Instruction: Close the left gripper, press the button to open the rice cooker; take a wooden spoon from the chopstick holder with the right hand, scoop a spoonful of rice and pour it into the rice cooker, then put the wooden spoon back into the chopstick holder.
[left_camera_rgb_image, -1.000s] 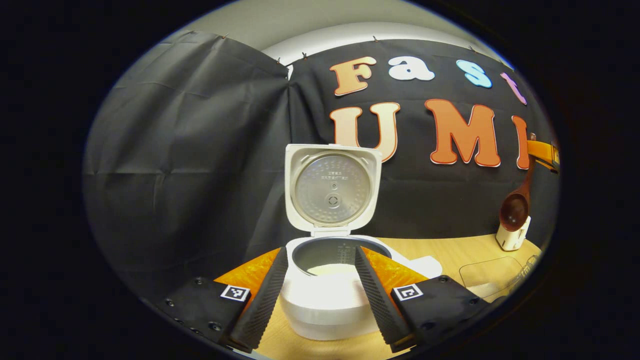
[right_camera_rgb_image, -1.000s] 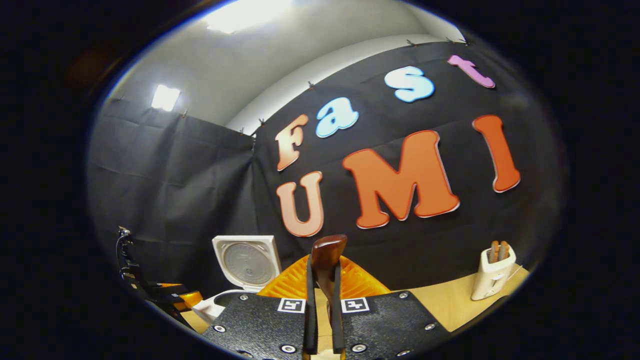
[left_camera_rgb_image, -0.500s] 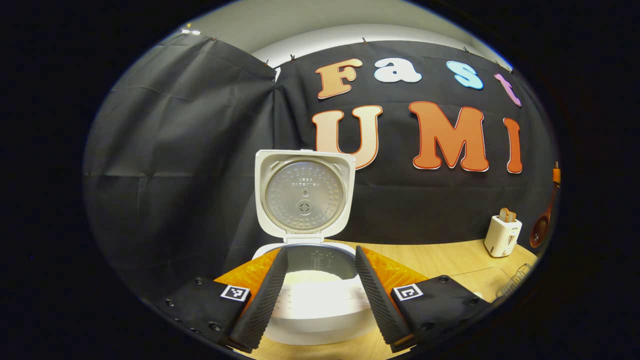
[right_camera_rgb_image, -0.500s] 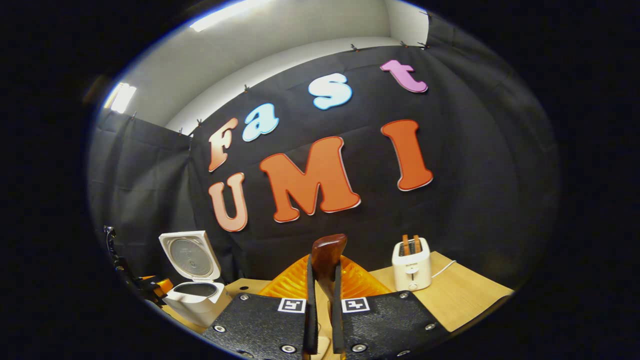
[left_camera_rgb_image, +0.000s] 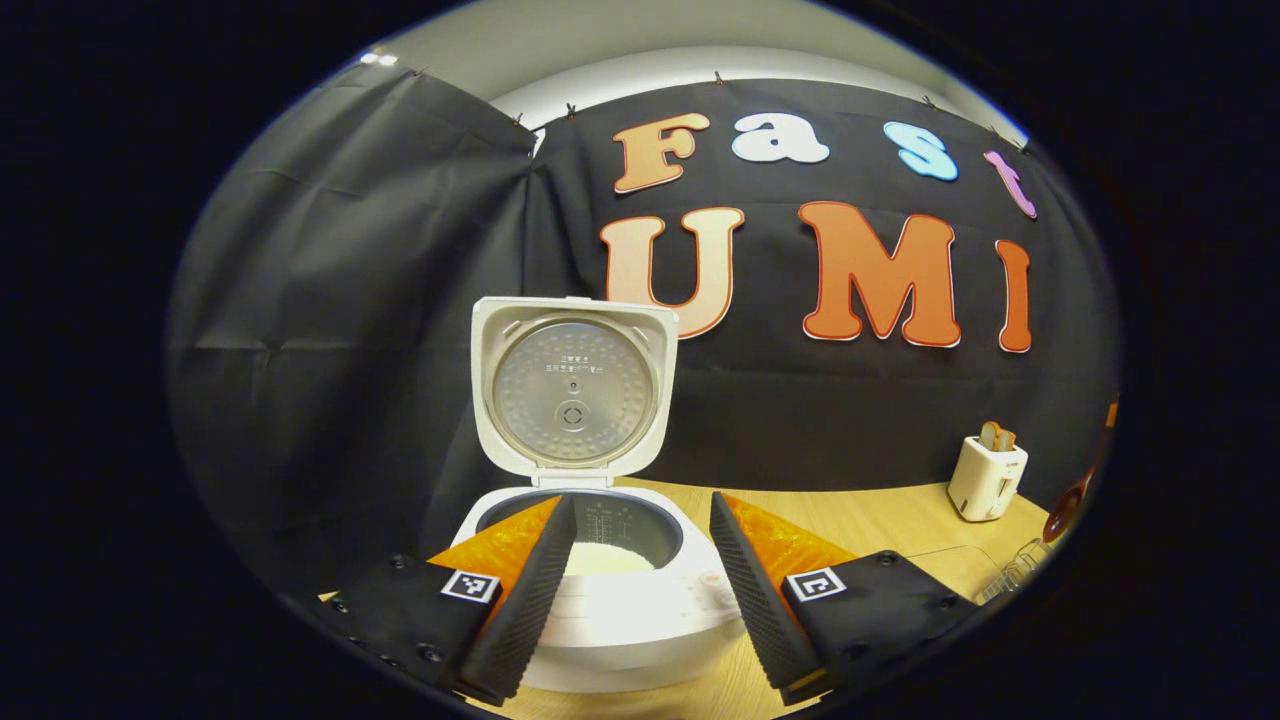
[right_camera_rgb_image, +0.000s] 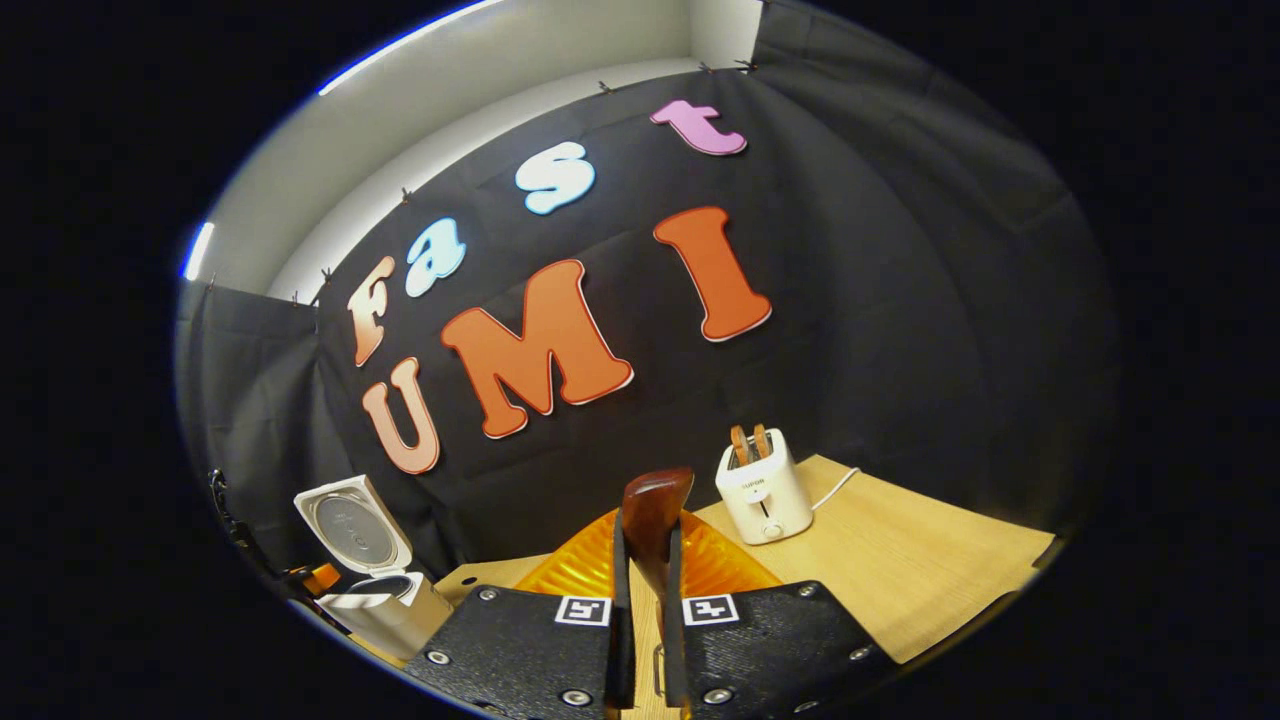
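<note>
Wooden spoon is sitting pinched in my right hand-held gripper. My left hand-held gripper is hanging spread before the open rice cooker. A toaster is standing at one o'clock on the desk.

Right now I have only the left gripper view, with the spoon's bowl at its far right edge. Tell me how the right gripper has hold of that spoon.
Observer: In the right gripper view, the right gripper is shut on the wooden spoon. The handle's end stands up between its jaws.
Operator: Say what lies ahead of it.
Observer: The toaster, a little to the right of the jaws, with its front face toward that camera.
Operator: Report anything trailing off it.
Observer: A white cord runs from its side across the table.
</note>
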